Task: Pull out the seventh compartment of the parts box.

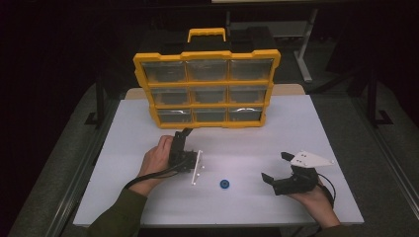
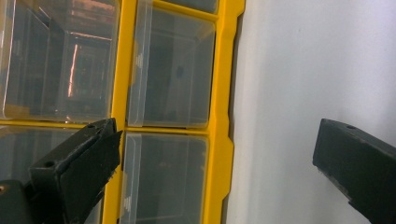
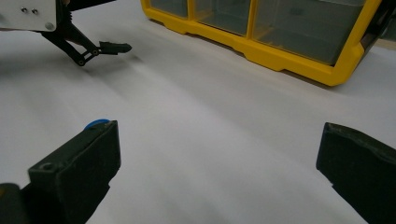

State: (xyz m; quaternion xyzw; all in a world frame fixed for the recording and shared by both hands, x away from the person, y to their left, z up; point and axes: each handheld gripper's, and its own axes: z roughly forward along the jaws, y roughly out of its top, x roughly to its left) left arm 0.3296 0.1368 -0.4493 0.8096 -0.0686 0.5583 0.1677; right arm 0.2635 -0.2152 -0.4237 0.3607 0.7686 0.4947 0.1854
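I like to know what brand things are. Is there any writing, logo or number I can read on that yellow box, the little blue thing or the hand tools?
None can be read.
Organizer box: small embossed marks on the clear drawer fronts, too blurred to read.
Blue disc: no lettering visible.
Left gripper and right gripper: no readable markings.

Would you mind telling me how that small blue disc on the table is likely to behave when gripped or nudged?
The small blue disc lies flat, so it probably won't roll unless tipped on edge. It looks light and low, so a nudge would likely slide it across the smooth white table, and gripping it may be fiddly.
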